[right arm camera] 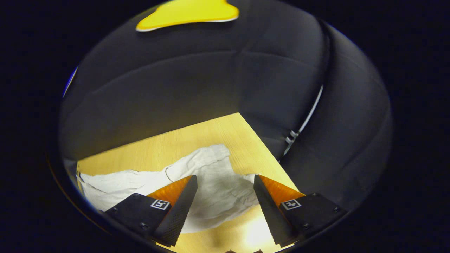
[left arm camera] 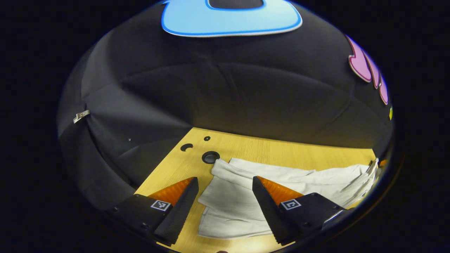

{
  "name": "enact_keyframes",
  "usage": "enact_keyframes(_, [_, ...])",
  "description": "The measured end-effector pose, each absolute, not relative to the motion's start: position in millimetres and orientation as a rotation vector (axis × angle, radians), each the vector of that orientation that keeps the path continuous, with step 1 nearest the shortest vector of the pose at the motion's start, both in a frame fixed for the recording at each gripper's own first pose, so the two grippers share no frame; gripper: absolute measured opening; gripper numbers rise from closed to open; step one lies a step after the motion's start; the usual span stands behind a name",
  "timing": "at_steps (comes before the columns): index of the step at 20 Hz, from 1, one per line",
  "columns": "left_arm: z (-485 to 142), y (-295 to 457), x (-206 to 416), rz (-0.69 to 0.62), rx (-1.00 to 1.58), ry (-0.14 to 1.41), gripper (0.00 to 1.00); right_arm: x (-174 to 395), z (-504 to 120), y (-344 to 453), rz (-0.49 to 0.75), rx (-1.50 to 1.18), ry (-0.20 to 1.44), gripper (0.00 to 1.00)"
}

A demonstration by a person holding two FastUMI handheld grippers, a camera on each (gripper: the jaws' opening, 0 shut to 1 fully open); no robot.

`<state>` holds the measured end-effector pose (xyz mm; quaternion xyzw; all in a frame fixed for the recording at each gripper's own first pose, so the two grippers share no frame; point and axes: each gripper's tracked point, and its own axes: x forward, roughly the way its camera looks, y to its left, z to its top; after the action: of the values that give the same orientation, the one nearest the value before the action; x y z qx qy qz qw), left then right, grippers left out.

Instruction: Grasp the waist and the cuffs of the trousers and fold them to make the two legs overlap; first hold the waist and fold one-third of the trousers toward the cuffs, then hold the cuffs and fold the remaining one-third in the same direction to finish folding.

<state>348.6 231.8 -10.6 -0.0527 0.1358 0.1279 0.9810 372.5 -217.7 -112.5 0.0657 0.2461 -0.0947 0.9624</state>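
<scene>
Left gripper (left arm camera: 225, 182) gaping over trousers (left arm camera: 281, 182) on table (left arm camera: 246, 147); right gripper (right arm camera: 225, 181) gaping too, trousers (right arm camera: 211, 186) toward 9 o'clock.

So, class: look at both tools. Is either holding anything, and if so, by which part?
Nothing is held. The left tool and the right tool are both open above the white trousers, which lie on the table.

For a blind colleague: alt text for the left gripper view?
White trousers lie rumpled on a wooden table, one end between the open left gripper above it. Round holes pierce the tabletop beyond; black cloth walls the booth.
</scene>
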Motion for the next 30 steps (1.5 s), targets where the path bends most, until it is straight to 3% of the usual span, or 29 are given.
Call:
enact_keyframes(7, [0.7, 237.8, 285.2, 0.317, -0.173, 0.252, 0.96, 352.7, -127.1, -255.3, -0.317, 0.185, 0.46, 1.0])
enact_keyframes(16, [-5.2, 201.3, 239.7, 0.315, -0.244, 0.263, 0.95, 365.4, -159.6, -247.9, -0.284, 0.235, 0.473, 0.99])
enact_keyframes(17, [-4.9, 197.2, 234.9, 0.315, -0.242, 0.266, 0.95, 366.3, -164.2, -248.2, -0.284, 0.242, 0.492, 0.89])
enact_keyframes(18, [-5.4, 192.9, 229.7, 0.314, -0.24, 0.268, 0.95, 365.7, -161.2, -249.4, -0.288, 0.229, 0.472, 0.95])
enact_keyframes(19, [-5.5, 189.0, 224.3, 0.318, -0.241, 0.272, 0.95, 365.4, -164.2, -247.8, -0.281, 0.23, 0.486, 0.88])
enact_keyframes(22, [-5.2, 176.8, 210.5, 0.32, -0.247, 0.283, 0.95, 367.5, -168.8, -235.2, -0.264, 0.223, 0.479, 0.5])
enact_keyframes(25, [-8.8, 174.9, 197.3, 0.343, -0.211, 0.307, 0.95, 364.8, -168.7, -227.7, -0.246, 0.179, 0.475, 0.19])
enact_keyframes(27, [-13.7, 169.0, 191.9, 0.34, -0.199, 0.321, 0.95, 368.6, -170.1, -226.7, -0.219, 0.14, 0.467, 0.12])
enact_keyframes(30, [-18.7, 164.9, 189.9, 0.331, -0.186, 0.339, 0.95, 356.1, -143.9, -223.3, -0.191, 0.069, 0.415, 0.11])
